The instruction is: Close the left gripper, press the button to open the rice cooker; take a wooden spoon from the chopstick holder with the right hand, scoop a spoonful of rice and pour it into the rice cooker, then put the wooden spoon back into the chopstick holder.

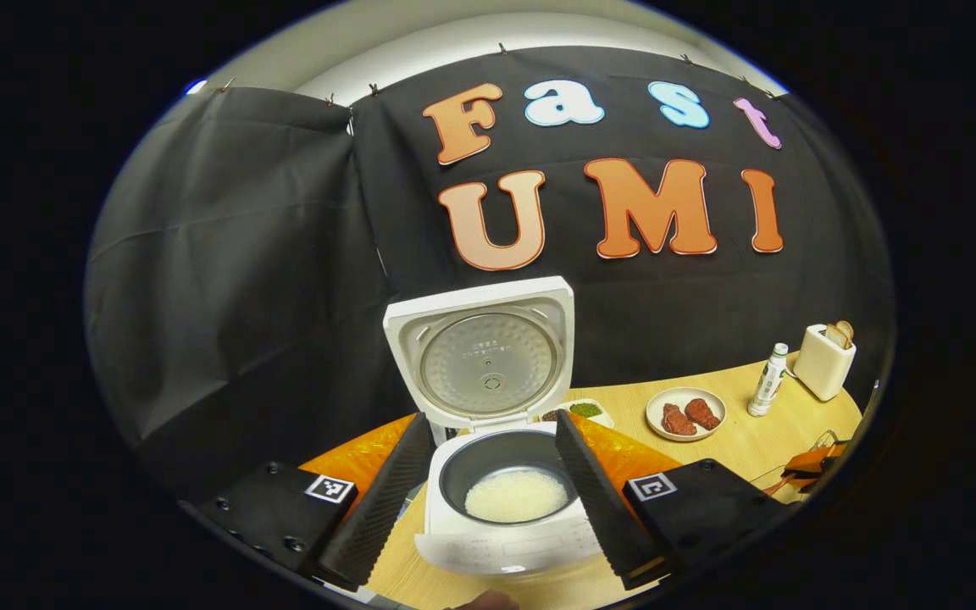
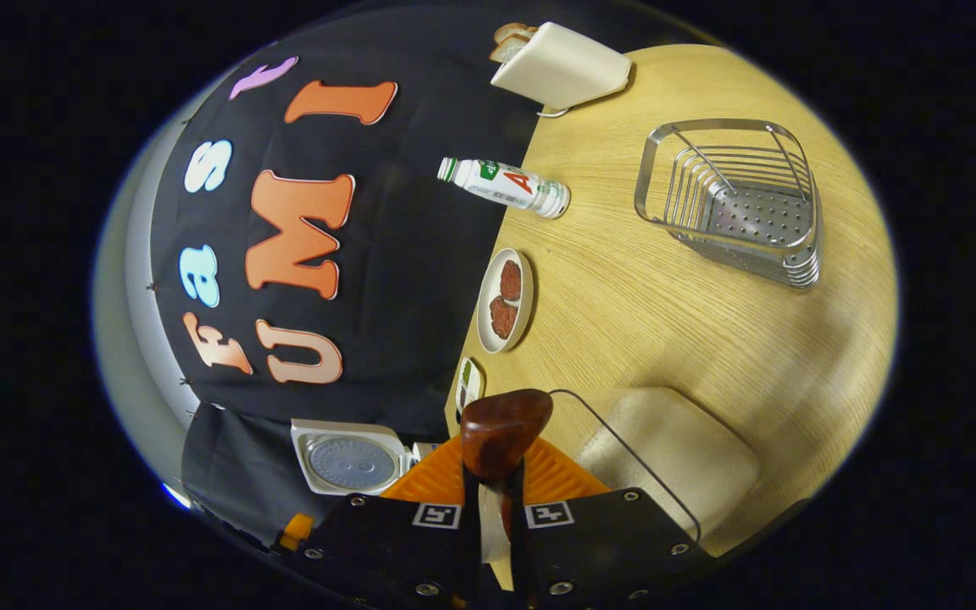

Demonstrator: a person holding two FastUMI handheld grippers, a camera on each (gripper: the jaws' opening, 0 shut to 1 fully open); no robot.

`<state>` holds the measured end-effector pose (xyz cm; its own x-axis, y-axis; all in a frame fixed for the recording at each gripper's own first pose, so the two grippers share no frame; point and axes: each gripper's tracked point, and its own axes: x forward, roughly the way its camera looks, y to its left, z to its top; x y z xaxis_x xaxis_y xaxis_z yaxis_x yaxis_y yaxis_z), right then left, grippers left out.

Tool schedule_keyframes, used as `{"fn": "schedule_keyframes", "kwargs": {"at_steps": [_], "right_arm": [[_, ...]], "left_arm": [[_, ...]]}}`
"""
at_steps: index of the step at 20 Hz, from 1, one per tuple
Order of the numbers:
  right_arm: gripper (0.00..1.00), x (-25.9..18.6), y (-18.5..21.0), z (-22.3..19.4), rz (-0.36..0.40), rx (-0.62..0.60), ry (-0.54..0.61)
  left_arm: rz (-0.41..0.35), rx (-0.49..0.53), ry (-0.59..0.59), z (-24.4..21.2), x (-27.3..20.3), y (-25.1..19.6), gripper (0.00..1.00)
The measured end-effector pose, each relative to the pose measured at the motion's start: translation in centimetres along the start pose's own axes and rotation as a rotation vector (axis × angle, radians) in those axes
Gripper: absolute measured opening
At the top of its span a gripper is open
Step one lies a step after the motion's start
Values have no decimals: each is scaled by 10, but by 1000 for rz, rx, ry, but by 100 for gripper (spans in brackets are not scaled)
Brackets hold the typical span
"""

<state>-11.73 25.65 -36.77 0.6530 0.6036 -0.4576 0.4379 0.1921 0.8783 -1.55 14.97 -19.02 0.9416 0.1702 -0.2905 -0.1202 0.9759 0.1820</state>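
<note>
Rice cooker [image 1: 496, 440] lid up with rice in its pot, framed by spread-apart left gripper [image 1: 495, 500]; right gripper [image 2: 495, 508] clamped on wooden spoon [image 2: 503, 430] above table [image 2: 666, 313]

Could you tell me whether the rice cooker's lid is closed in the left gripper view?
No: the rice cooker stands with its lid raised upright, and rice lies in the open pot.

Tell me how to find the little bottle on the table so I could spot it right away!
Start at the wooden table by the black cloth wall. Near its back edge stands a cream toaster with bread in it, and beside that a plate of two brown meat pieces. The bottle stands between them: slim, white, green-labelled, the only tall narrow thing there.
</note>
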Motion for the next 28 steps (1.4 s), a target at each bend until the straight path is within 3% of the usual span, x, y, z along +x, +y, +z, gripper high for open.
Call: {"fn": "schedule_keyframes", "kwargs": {"at_steps": [9,15,23,28], "right_arm": [[13,-23,25,42,121,195,-19],[13,-24,64,54,220,311,-2],[13,-7,133,30,308,330,82],[13,16,161,3,296,298,122]], "left_arm": [[7,-32,-15,7,-5,-20,99],[23,-45,-22,10,-14,-23,99],[78,-92,-31,9,-20,2,99],[124,-106,-46,8,-25,33,99]]}}
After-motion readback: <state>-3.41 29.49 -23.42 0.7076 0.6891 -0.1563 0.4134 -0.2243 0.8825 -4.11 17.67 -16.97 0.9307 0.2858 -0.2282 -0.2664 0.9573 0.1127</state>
